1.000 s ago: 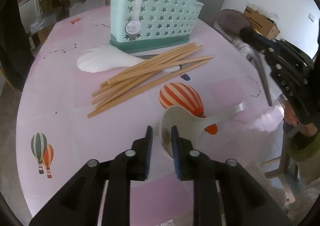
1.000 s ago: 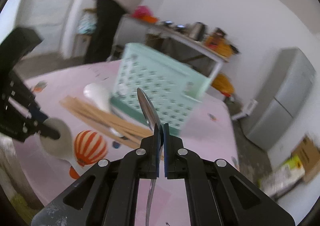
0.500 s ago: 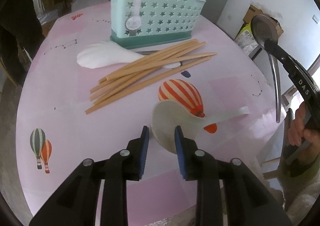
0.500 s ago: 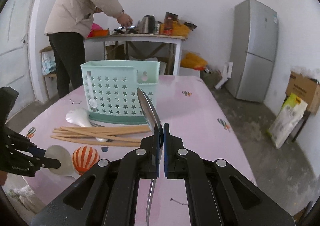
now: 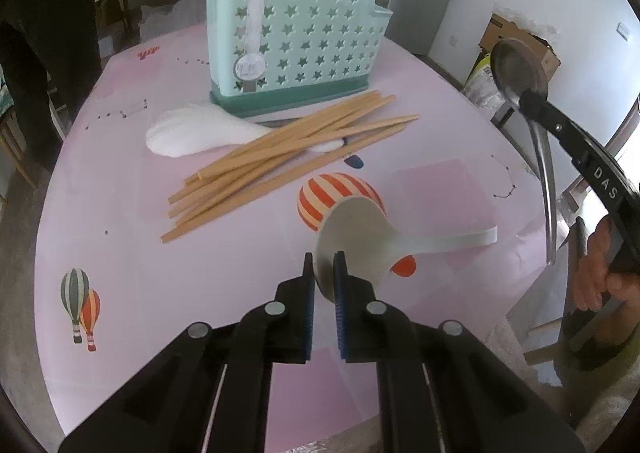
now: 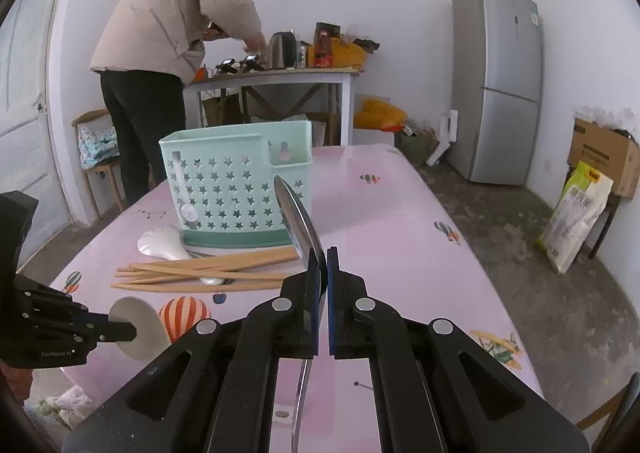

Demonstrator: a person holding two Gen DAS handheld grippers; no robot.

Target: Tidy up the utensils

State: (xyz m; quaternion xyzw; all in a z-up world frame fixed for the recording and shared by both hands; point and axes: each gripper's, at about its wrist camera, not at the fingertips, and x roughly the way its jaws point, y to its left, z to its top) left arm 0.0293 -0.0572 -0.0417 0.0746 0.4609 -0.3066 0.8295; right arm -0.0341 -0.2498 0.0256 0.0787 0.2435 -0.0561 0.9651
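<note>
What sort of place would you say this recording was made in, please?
Most likely a plain home kitchen or dining room. A tall fridge stands against the far wall, a kettle sits on a cluttered side table, and the pink table holds a mint utensil caddy and loose chopsticks.

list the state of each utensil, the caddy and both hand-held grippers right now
left hand-held gripper: closing on the pale spoon's bowl
pale spoon: bowl between the pads
right hand-held gripper: shut on the metal spoon
metal spoon: held off the table
chopsticks: loose pile, flat
white spoon: lying flat
caddy: upright
</note>
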